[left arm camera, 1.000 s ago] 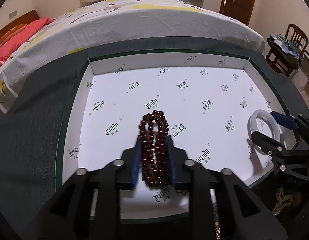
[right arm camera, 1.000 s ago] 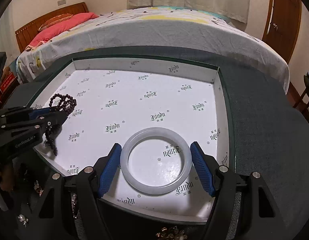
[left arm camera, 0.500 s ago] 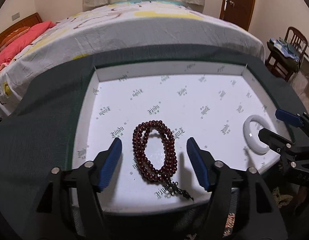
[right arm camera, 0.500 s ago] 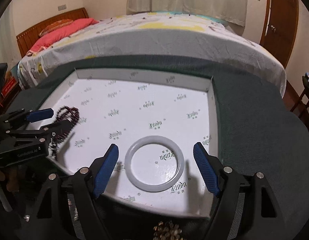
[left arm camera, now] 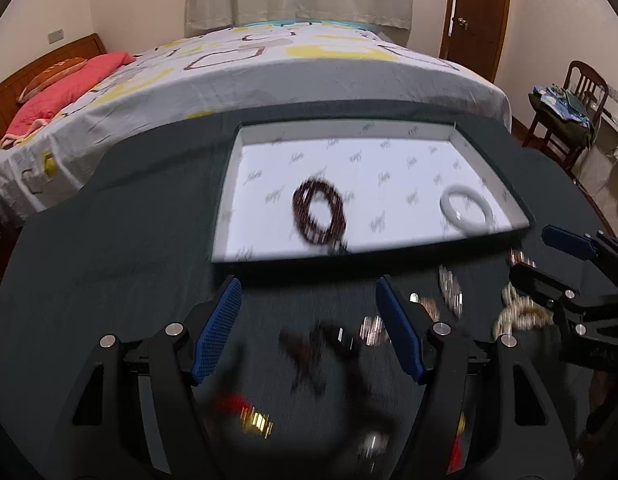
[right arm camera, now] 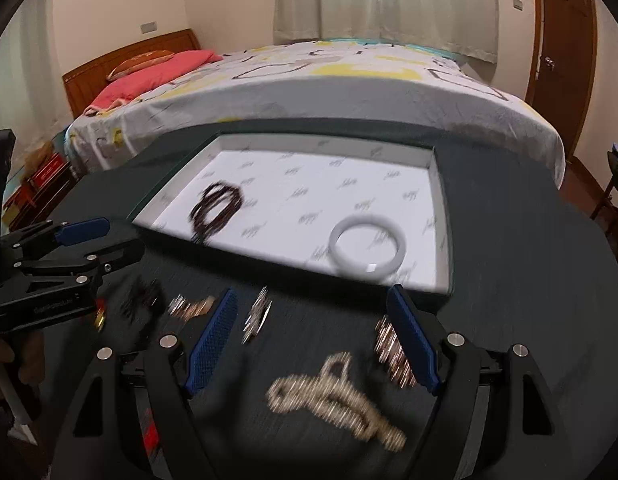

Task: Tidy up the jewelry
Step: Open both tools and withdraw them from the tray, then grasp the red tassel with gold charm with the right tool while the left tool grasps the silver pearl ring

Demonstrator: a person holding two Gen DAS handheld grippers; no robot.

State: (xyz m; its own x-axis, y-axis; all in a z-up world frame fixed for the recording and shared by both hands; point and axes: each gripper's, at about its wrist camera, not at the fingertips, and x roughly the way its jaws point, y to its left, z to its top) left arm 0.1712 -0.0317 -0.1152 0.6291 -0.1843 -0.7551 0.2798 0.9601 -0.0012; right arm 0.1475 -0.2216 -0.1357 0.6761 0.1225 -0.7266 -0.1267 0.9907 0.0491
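The left hand-held gripper [left arm camera: 309, 332] is spread wide with nothing between its blue pads, held above the dark worktop [left arm camera: 109, 264] just short of the tray's near wall. Under and ahead of it lie blurred pieces of jewelry: a dark tangled item [left arm camera: 321, 352], a red-and-gold piece [left arm camera: 249, 416] and small silvery bits [left arm camera: 449, 296]; motion blur keeps their kinds from being told.

The right hand-held gripper [right arm camera: 313, 340] is likewise wide open and empty, also over the worktop near the tray's front edge. Between its fingers rests a beige claw hair clip [right arm camera: 333, 396], with a pinkish metallic piece [right arm camera: 391, 354] just beside the right pad and a silvery piece [right arm camera: 257, 316] near the left pad. Further left lie a rose-gold piece [right arm camera: 191, 306] and a dark item [right arm camera: 143, 300].

Beyond both, the shallow tray [left arm camera: 229, 184] with a white printed lining sits on the worktop. Inside it, the dark red bead bracelet [left arm camera: 319, 212] lies coiled flat left of centre near the front wall, and the white jade bangle [left arm camera: 467, 210] lies flat in the front right area, well apart from the beads.

Behind the worktop stands a bed [right arm camera: 349, 80] with a patterned cover.
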